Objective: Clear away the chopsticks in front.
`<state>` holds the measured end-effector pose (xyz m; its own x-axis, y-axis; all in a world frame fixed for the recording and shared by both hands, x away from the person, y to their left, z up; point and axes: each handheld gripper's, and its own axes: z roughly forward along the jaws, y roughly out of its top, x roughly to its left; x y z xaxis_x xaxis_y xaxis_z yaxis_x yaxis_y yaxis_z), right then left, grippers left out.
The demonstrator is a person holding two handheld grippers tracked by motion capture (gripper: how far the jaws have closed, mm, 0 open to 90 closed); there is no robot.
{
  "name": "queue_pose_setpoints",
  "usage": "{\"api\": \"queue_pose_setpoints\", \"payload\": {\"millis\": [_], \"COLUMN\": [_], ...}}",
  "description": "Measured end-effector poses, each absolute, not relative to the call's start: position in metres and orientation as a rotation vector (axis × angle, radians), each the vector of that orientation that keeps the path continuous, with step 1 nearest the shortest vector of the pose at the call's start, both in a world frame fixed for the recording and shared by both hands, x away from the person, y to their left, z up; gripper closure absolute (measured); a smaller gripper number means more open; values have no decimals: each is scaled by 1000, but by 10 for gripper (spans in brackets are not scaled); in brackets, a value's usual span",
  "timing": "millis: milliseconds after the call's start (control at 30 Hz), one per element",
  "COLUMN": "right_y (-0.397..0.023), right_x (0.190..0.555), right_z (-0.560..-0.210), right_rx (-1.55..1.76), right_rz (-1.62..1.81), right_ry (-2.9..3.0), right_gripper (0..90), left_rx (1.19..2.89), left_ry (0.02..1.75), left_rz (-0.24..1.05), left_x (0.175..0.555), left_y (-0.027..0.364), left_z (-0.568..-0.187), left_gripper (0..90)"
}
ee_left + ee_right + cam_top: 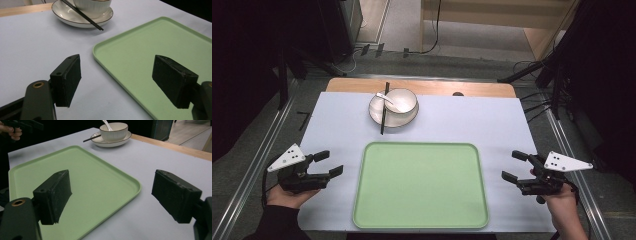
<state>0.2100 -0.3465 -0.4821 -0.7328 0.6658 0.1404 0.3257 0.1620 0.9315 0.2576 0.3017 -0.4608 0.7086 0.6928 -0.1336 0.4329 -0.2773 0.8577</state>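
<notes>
The left tongs point(328, 163) hover over the pale counter point(337, 130) just beside the left rim of the green tray point(421, 185), jaws spread wide and holding nothing. In the left gripper view the 2 black jaws frame the tray's near corner, 1 over the counter, the other over the tray. The right tongs point(512, 165) sit beside the tray's right rim, likewise spread apart with nothing between them; in the right gripper view 1 jaw hangs over the tray, the other over the counter.

The tray lies flat at the near middle of the counter, between the 2 tongs. Beyond its far edge, well apart from both tongs, a white plate point(376, 113) carries a white bowl point(402, 101). A white spoon point(385, 98) rests in the bowl with its handle over the rim, and black chopsticks point(384, 111) lie across the plate's left side, their tips pointing toward the tray.
</notes>
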Motion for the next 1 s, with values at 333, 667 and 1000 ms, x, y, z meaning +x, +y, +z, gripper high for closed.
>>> {"api": "queue_pose_setpoints", "payload": {"millis": [333, 667, 1000], "right_y": [-346, -346, -347], "right_x": [210, 210, 208], "right_z": [-485, -485, -485], "right_rx": [955, 960, 963], "right_rz": [1597, 1600, 1596], "right_ry": [2148, 2148, 2144], "right_gripper": [163, 163, 163], "left_rx": [1916, 1923, 1942], "left_ry": [859, 833, 877], "left_rz": [323, 309, 267], "left_x": [257, 256, 261], "left_y": [300, 300, 296], "left_z": [-460, -462, -466], "left_gripper": [243, 301, 281]}}
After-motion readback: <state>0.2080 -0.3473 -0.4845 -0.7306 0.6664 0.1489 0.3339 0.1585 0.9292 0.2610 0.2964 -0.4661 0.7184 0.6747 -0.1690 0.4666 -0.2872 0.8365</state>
